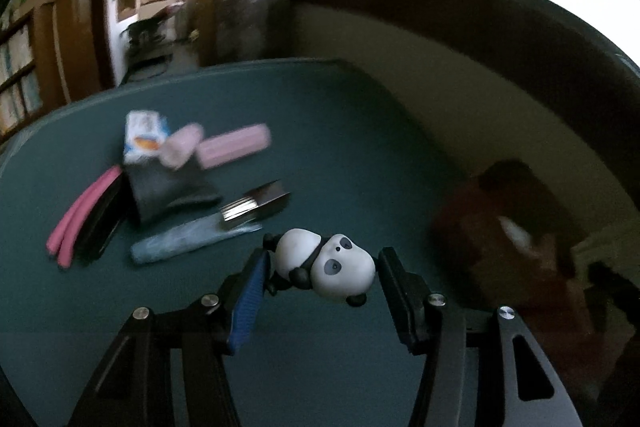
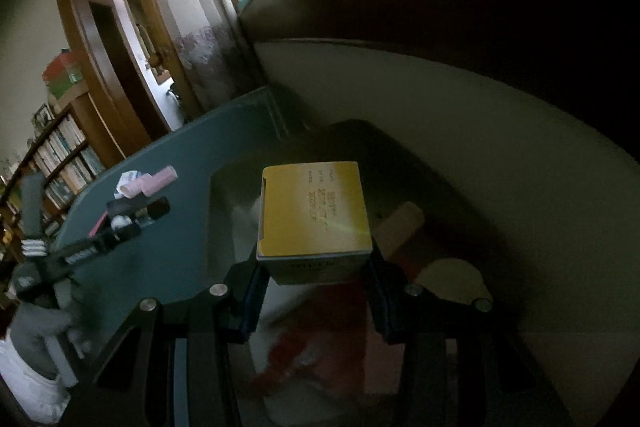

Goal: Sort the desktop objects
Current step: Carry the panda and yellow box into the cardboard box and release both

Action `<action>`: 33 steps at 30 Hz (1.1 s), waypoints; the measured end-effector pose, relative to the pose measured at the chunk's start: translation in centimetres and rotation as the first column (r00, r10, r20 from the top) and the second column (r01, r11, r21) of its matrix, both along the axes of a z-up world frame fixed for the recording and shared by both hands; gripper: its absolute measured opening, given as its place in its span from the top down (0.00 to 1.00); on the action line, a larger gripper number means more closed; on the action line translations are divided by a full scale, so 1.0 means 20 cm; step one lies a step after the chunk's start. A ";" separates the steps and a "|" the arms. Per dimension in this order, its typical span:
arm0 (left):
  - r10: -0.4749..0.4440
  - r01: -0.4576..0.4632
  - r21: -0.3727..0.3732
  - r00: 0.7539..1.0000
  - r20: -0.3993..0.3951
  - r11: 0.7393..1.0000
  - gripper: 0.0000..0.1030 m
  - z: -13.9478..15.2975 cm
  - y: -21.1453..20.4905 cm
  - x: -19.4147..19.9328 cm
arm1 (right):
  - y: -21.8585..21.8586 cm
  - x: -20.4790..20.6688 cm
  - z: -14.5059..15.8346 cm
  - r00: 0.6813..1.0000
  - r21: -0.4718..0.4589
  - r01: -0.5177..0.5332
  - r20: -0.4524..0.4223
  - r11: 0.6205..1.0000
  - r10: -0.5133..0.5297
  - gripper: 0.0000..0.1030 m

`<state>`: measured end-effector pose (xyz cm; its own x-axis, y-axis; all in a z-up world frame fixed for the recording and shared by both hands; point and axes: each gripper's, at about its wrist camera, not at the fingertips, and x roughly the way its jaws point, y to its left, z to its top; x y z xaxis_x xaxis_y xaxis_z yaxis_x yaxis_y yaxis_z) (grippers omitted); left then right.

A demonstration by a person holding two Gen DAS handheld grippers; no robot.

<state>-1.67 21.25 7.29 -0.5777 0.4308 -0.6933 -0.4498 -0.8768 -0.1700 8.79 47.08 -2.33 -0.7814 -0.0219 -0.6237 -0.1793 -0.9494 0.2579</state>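
Between the left gripper's [image 1: 320, 281] fingers hangs a small panda figurine [image 1: 325, 265], lying sideways above the green desk [image 1: 352, 131]; the blue pad on one side touches it, the far finger looks just clear, so whether it is clamped I cannot tell. Beyond it lie a silver-edged box [image 1: 256, 207], a blue folded umbrella [image 1: 192, 241], a dark pouch [image 1: 168, 191], pink tubes [image 1: 82, 215] and a pink case [image 1: 234, 147]. Over a dark bin at the desk's end, the right gripper [image 2: 314, 277] is clamped on a yellow box [image 2: 314, 211]
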 end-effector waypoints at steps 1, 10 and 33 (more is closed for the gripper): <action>-0.016 0.016 0.005 1.000 -0.005 1.000 0.44 0.01 0.05 -0.01 | 0.01 0.01 -0.01 1.000 0.001 -0.001 0.002 1.000 0.001 0.53; -0.226 0.227 0.023 0.973 -0.035 0.974 0.44 0.11 0.41 0.19 | 0.10 0.11 0.00 1.000 -0.007 0.023 -0.017 1.000 -0.024 0.53; -0.400 0.400 0.002 0.916 0.010 0.916 0.31 0.04 0.78 0.26 | 0.17 0.11 0.02 0.999 -0.027 0.041 -0.029 0.999 -0.042 0.53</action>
<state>3.63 36.92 8.18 -0.3500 0.6242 -0.6985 -0.7613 -0.6240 -0.1762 11.00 50.52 -1.92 -0.7999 -0.0056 -0.6001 -0.2101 -0.9341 0.2887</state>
